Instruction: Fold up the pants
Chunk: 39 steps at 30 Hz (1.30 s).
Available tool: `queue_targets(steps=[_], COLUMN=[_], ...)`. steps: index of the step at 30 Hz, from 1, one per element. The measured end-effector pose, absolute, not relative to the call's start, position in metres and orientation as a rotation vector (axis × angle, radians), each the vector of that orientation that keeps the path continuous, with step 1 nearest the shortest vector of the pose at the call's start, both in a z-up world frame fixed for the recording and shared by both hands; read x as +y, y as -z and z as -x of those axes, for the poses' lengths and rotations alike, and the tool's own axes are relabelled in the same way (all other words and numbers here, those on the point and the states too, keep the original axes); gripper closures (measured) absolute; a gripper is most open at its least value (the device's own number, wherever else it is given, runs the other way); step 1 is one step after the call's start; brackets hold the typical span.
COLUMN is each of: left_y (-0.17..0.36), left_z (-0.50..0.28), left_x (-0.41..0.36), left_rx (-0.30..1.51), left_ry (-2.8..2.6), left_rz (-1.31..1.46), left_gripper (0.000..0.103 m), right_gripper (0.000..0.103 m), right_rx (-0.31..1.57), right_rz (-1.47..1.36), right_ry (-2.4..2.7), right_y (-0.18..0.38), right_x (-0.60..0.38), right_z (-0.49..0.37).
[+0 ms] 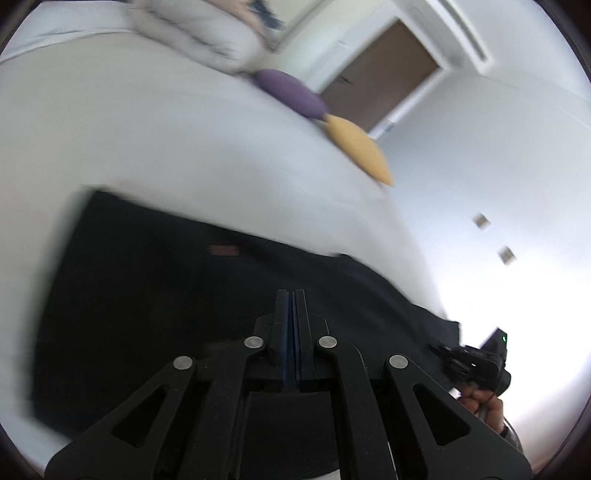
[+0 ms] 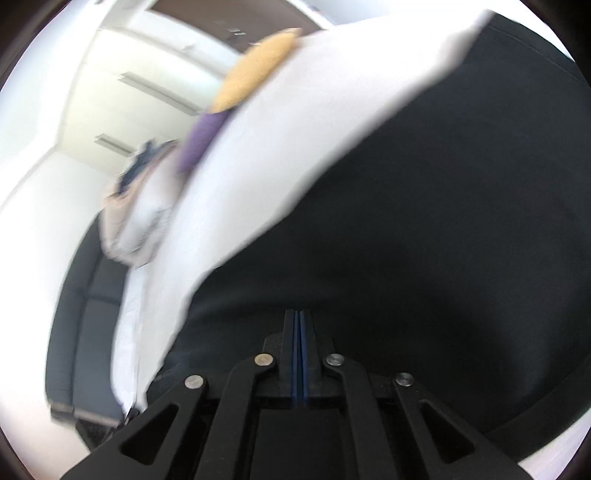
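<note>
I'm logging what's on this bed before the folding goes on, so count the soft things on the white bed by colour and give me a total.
Black: 1, flat pair of black fabric pants
Purple: 1, oval purple cushion
Yellow: 1, oval yellow cushion
White-grey: 1, rumpled quilted bundle
Total: 4

pants (image 1: 147, 280): black, plain | bed sheet (image 1: 166, 140): white | cushions: one purple (image 1: 291, 92), one yellow (image 1: 358, 147) | tongs' pads (image 2: 300, 354): blue

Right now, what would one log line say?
pants: dark, on white bed | left tongs: shut | right tongs: shut | pillows: purple, yellow
</note>
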<state>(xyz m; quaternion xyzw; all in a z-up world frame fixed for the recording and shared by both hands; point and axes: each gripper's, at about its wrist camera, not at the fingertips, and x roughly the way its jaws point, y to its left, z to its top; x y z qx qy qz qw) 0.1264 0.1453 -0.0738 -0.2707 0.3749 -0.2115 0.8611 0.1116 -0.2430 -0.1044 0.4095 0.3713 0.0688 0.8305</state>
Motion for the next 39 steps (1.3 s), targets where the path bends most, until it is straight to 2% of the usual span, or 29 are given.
queue_targets(steps=[4, 7, 8, 10, 17, 22, 26, 28, 30, 32, 34, 39], left_y=[0.095, 0.129, 0.139, 0.145, 0.144, 0.159, 0.161, 0.162, 0.163, 0.164, 0.163, 0.162], left_z=[-0.159, -0.172, -0.173, -0.174, -0.174, -0.169, -0.168, -0.169, -0.168, -0.167, -0.168, -0.167], left_x=[0.067, 0.044, 0.049, 0.063, 0.068, 0.087, 0.065, 0.063, 0.063, 0.062, 0.056, 0.058], left_rx=[0.884, 0.999, 0.995, 0.987, 0.985, 0.985, 0.985, 0.985, 0.985, 0.985, 0.985, 0.988], left_ry=[0.533, 0.495, 0.511, 0.535, 0.543, 0.549, 0.546, 0.547, 0.546, 0.545, 0.544, 0.541], left_rz=[0.506, 0.461, 0.511, 0.599, 0.524, 0.533, 0.530, 0.534, 0.533, 0.534, 0.534, 0.535], left_gripper=[0.102, 0.102, 0.102, 0.102, 0.101, 0.101, 0.101, 0.101, 0.101, 0.101, 0.101, 0.101], right_gripper=[0.100, 0.100, 0.103, 0.103, 0.103, 0.103, 0.103, 0.088, 0.079, 0.062, 0.052, 0.049], right_rx=[0.832, 0.934, 0.939, 0.891, 0.702, 0.573, 0.513, 0.482, 0.425, 0.370, 0.340, 0.390], right_rz=[-0.900, -0.949, -0.997, -1.046, -1.157, -1.112, -1.047, -1.041, -1.102, -1.100, -1.139, -1.235], right_ry=[-0.351, -0.337, -0.337, -0.352, -0.101, 0.070, 0.265, 0.364, 0.353, 0.347, 0.313, 0.216], right_y=[0.105, 0.140, 0.155, 0.161, 0.162, 0.150, 0.125, 0.117, 0.116, 0.115, 0.118, 0.136], right_x=[-0.186, -0.175, -0.183, -0.201, -0.334, -0.427, -0.470, -0.485, -0.489, -0.478, -0.477, -0.454], right_z=[-0.128, -0.134, -0.132, -0.127, -0.096, -0.064, -0.036, -0.013, 0.014, 0.040, 0.051, 0.049])
